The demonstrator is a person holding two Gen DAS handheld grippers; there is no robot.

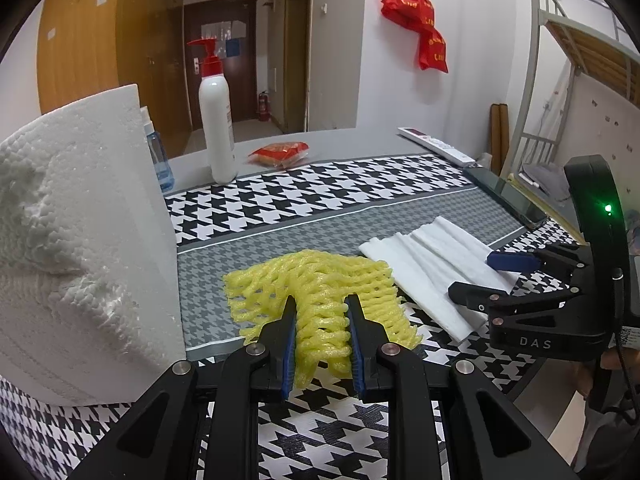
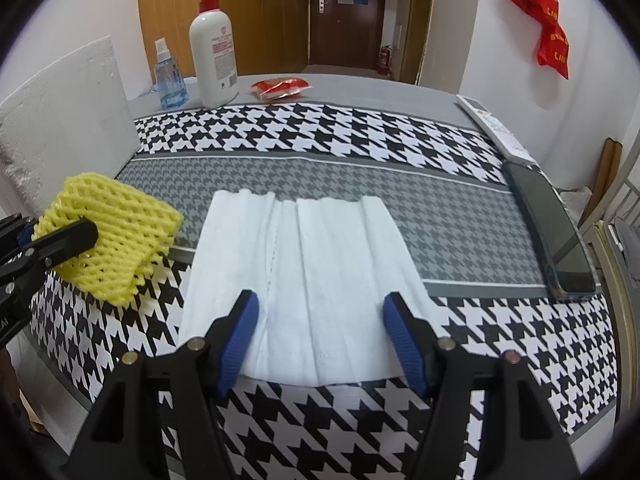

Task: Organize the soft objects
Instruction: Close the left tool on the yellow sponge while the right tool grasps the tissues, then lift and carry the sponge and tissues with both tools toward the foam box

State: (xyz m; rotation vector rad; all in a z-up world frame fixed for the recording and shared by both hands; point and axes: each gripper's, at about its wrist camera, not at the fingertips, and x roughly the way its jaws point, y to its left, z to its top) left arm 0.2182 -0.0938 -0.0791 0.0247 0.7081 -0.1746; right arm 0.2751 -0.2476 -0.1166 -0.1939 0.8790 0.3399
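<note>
Left wrist view: houndstooth tablecloth (image 1: 320, 200) carries a white foam block (image 1: 80, 240) at left. White folded cloth (image 2: 304, 280) lies flat at centre — right gripper (image 2: 320, 312) spread wide over its near edge, nothing clamped. Left gripper (image 1: 320, 316) pinches yellow foam net (image 1: 320, 292) beside it.

We are in what looks like a dormitory room: a metal bunk bed frame (image 1: 576, 52) stands at the right, wooden wardrobes (image 2: 256, 8) line the far wall beside a dark entrance door (image 2: 346, 12), and a fire extinguisher (image 2: 385, 60) sits by it. Red bags (image 2: 540, 12) hang from a wall hook, and we see a lotion pump bottle (image 2: 212, 48) and a remote control (image 2: 494, 124) on the houndstooth-covered table (image 2: 520, 320).
</note>
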